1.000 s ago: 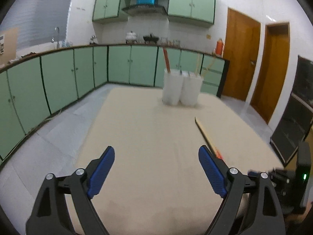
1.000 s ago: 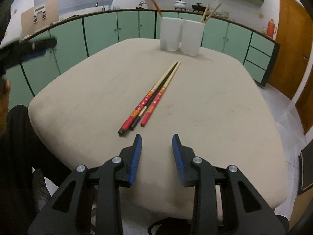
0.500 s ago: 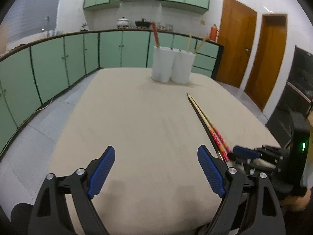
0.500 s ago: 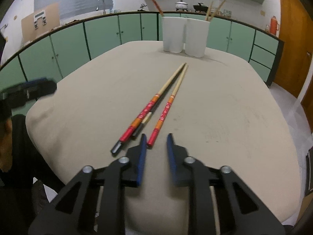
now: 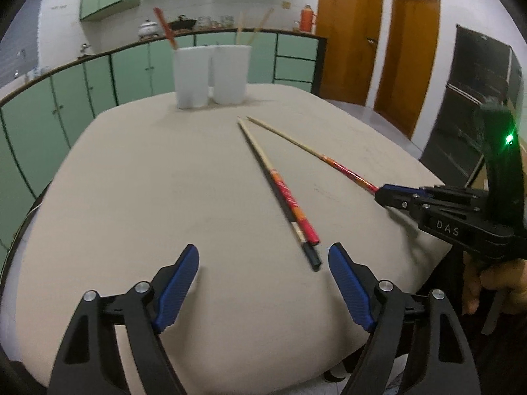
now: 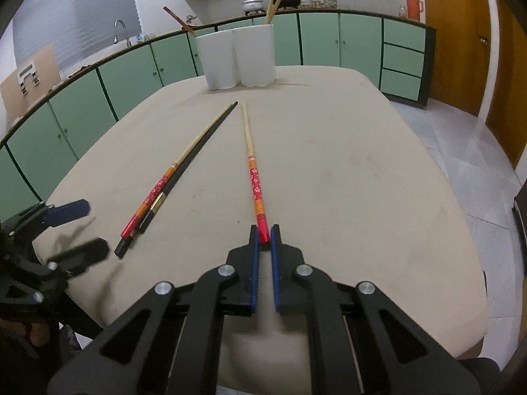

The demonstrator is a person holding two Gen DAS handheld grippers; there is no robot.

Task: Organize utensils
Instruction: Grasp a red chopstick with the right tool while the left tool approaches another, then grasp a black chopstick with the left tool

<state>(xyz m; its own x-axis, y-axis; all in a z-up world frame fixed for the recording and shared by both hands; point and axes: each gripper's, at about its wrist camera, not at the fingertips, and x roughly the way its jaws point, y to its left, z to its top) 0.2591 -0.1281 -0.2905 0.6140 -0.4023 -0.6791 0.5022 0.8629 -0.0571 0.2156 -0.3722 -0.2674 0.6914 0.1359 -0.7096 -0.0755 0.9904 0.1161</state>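
**Chopsticks: first one gripped, pair still on the table**

Chopsticks go in the two white holders (image 6: 238, 57) at the table's (image 6: 346, 164) far end. My right gripper (image 6: 265, 235) is clamped on one red-ended chopstick (image 6: 255, 181). My left gripper (image 5: 263, 263) is closing, nothing between its jaws, near the remaining pair (image 5: 280, 191). Next I lift and carry carefully.

Held chopstick (image 6: 254, 177): pale wood, red floral band, orange stripes. Black chopstick (image 6: 184, 171): gold ring. Holders (image 6: 238, 56) white. Table (image 6: 346, 177) beige.
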